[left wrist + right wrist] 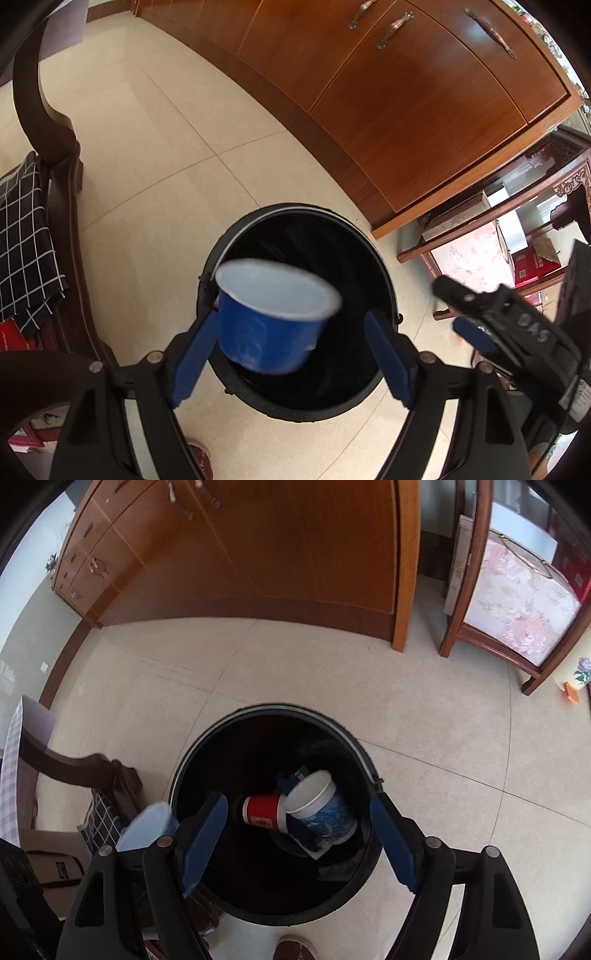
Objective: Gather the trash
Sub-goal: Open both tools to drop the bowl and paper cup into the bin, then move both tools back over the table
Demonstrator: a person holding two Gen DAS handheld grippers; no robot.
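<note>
Blue cup [275, 317], white inside, tilted mouth up and toward the far side, directly over the mouth of the black trash bin [384, 258]; blurred, so probably dropping free, though the blur makes that hard to confirm. It sits between the fingers of the left gripper [291, 354], close against the left pad [194, 358] and clearly apart from the right one: the gripper is spread and presses nothing. Placement reads as deliberate: the gripper is held above the bin opening so whatever leaves it lands inside. Down in the bin, the right wrist view shows a white cup with blue pattern [321, 810] lying on its side, mouth toward a red cup [263, 810] also on its side, the two touching, with darker scraps beneath. The right gripper [301, 842] hangs over the same opening, fingers spread wide with nothing between them; the patterned cup lies well below, centred between the fingers. Bin stands on pale tiled floor [155, 155], a wooden cabinet [406, 96] beyond it, a dark chair with checked cloth [26, 236] to one side. A shoe [297, 947] shows at the near rim.
</note>
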